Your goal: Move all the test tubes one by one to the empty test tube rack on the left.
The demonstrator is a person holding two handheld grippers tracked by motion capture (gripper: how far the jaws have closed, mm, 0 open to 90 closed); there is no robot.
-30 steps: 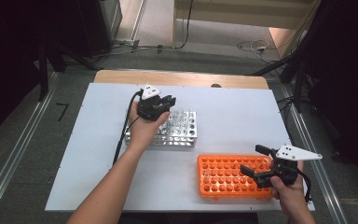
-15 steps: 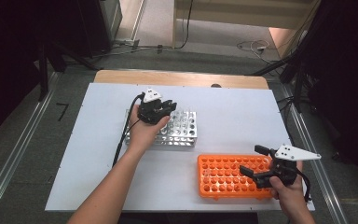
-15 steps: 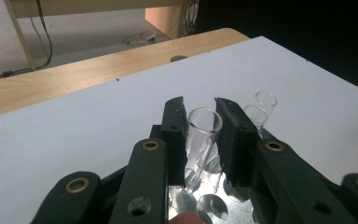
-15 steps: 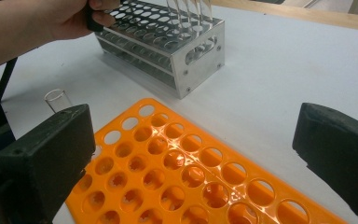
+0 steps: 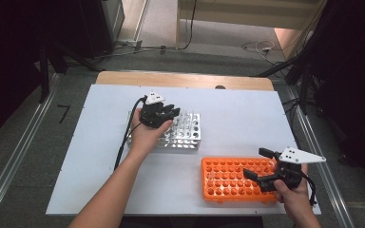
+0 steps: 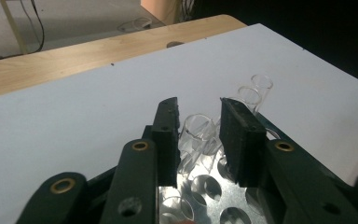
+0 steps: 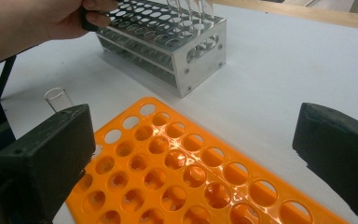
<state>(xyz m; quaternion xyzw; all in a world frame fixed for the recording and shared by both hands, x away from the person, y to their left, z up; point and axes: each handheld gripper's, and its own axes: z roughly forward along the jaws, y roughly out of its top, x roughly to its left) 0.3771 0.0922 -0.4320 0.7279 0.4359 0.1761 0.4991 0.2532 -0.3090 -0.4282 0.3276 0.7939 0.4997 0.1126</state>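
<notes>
– While my left tool (image 6: 198, 108) hangs over the metal rack (image 5: 190, 138), what do you want to know?

– Is it gripping anything?

– No. Its jaws have just been opening. One glass tube (image 6: 197, 127) stands between them, and I see a gap on either side of it, so the pads are off the glass.

– Where is that tube, exactly?

– Seated in a hole of the metal rack, in the row along the rack's far edge. Two more tubes stand further along the same row. Its long axis is upright, mouth up, and the tool comes at it from above and from my side of the rack.

– So what does the next move turn on?

– On that axis, I'd say. The tube runs straight up and down between the jaws, so they must clear it upward along its length. Any sideways drift would knock the rim.

– And your other hand?

– The right tool (image 5: 257, 163) is well apart from the metal rack, on the near right side. It hovers over the orange rack (image 5: 233, 183) with its jaws spread wide and nothing in them. The left tool is plainly the nearer one.

– Does the orange rack have anything in it?

– One lone tube (image 7: 58, 99), at the corner that faces the metal rack.
</notes>
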